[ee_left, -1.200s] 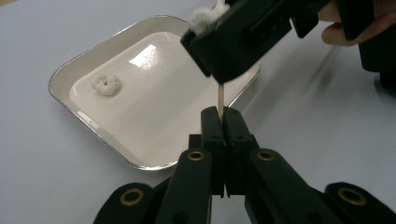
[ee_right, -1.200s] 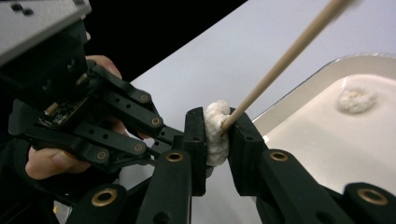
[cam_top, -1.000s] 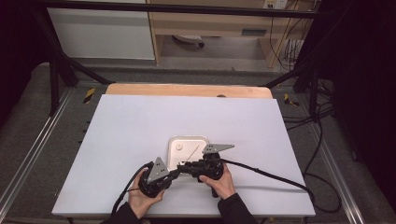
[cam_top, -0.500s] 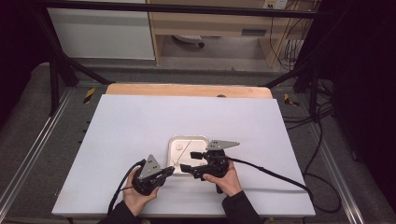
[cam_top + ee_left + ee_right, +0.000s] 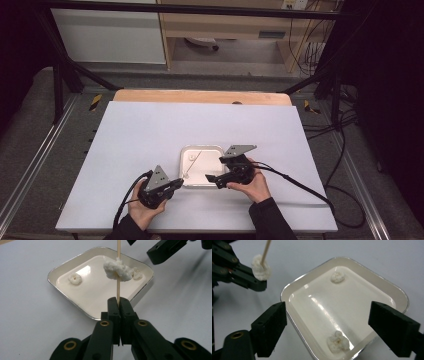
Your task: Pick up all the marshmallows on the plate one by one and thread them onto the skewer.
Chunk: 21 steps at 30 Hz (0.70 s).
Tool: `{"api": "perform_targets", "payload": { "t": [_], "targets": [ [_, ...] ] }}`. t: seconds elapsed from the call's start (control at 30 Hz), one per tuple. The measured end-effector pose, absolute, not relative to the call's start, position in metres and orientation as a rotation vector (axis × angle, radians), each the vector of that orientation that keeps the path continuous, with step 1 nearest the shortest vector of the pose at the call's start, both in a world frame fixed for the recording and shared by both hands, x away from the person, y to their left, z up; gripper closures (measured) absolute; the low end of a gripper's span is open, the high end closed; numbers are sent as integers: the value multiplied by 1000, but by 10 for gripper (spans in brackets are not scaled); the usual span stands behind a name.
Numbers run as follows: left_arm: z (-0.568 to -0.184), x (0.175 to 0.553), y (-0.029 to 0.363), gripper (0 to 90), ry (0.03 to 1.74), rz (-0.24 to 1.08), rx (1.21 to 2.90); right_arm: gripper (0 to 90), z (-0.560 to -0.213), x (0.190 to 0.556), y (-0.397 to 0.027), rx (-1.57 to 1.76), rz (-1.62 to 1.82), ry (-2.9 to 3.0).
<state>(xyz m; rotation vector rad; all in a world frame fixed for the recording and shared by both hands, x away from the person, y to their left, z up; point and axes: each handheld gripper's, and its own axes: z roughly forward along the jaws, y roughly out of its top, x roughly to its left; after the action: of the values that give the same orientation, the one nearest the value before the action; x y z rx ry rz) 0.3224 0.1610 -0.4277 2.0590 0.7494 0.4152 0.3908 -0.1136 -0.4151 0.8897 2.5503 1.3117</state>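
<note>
Popcorn skewer point(image 5: 118, 267) stands clamped in my left gripper point(image 5: 119, 305), its jaws pressed together on the thin wooden stick, one white popcorn piece point(image 5: 117, 270) threaded partway up it, above the near edge of the tray. My right gripper point(image 5: 327, 327) has just been opening and its jaws now stand wide apart with nothing between them, hovering over the white tray point(image 5: 372, 277). Two loose popcorn pieces lie in that tray, one point(image 5: 337, 277) toward one corner, another point(image 5: 338, 341) near the opposite rim. From the high view, I see both grippers flanking the tray's near side, the tray point(image 5: 200, 150) sitting on the white table point(image 5: 150, 125).
</note>
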Motion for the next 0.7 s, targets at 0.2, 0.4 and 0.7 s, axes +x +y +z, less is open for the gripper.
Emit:
{"api": "perform_targets", "payload": {
  "t": [0.2,0.4,0.7],
  "targets": [
    [-428,323,162,886,754,412,2062,307,-426,395,-111,824,1188,2601],
    [-428,323,163,886,759,408,2063,422,-436,398,-110,785,1112,2628],
    [-429,324,162,886,754,399,2069,583,-443,399,-112,756,1069,2651]
  ]
}}
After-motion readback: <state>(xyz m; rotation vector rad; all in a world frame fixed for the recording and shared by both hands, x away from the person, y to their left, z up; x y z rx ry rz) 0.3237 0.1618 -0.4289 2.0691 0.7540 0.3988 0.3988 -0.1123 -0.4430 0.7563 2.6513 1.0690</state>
